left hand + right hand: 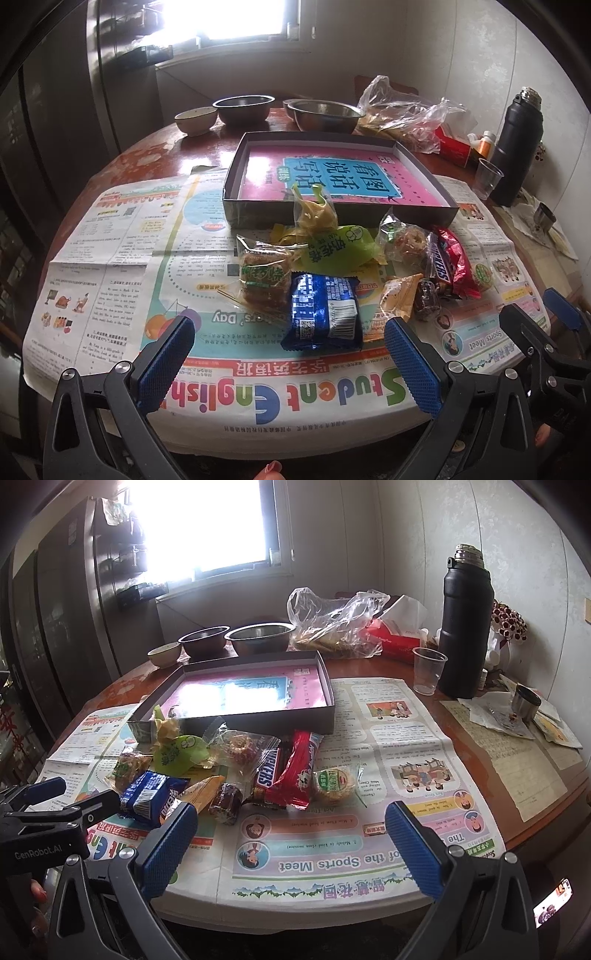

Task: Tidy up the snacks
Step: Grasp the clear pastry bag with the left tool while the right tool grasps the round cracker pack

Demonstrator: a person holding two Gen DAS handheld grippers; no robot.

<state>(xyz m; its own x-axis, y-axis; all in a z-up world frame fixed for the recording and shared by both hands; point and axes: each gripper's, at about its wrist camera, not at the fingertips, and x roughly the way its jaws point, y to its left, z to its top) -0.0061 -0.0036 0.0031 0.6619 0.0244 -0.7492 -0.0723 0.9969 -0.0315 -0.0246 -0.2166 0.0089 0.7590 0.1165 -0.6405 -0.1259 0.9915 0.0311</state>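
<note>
Newspaper (pixel 122 236) covers the table, likely to protect it. Far centre sits the shallow box (pixel 424 212), bare inside, surely the destination. Snacks heap just near it: blue packet (pixel 325 314), Snickers bar (pixel 269 771). Left gripper (pixel 288 363) and right gripper (pixel 291 843) hover, both spread wide, holding nothing. Lower wrappers are hidden.
</note>
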